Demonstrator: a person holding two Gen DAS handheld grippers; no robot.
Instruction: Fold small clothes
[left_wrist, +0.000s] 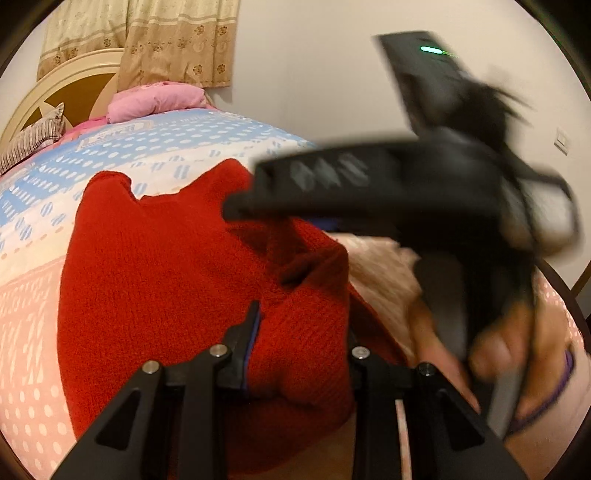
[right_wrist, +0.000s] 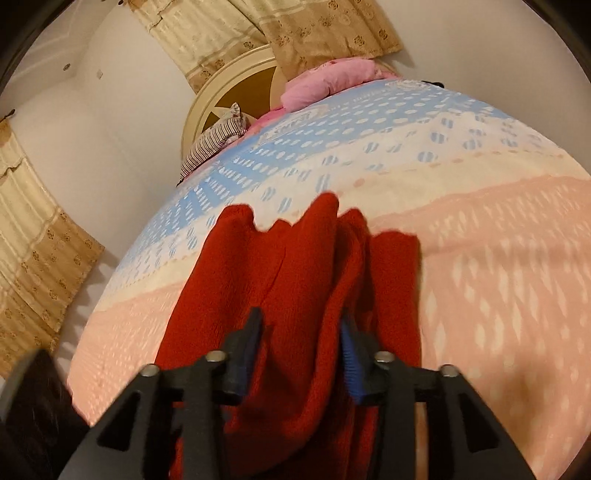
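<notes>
A red knitted garment (left_wrist: 159, 266) lies on the bed, partly bunched, and also shows in the right wrist view (right_wrist: 295, 266). My left gripper (left_wrist: 301, 325) has a thick fold of the red knit between its fingers; the right finger is hidden behind the cloth. My right gripper (right_wrist: 303, 328) holds a hanging fold of the same garment between its blue-padded fingers (right_wrist: 349, 350). In the left wrist view the right gripper's black body (left_wrist: 424, 184) crosses above the garment, blurred, with the person's hand (left_wrist: 491, 343) on its handle.
The bed (right_wrist: 498, 277) has a pink, white and blue dotted cover. A pink pillow (left_wrist: 155, 101) and a striped pillow (left_wrist: 29, 142) lie at the round headboard (left_wrist: 55, 85). Beige curtains (left_wrist: 173, 40) hang behind. The bed's left edge drops to the floor (right_wrist: 92, 284).
</notes>
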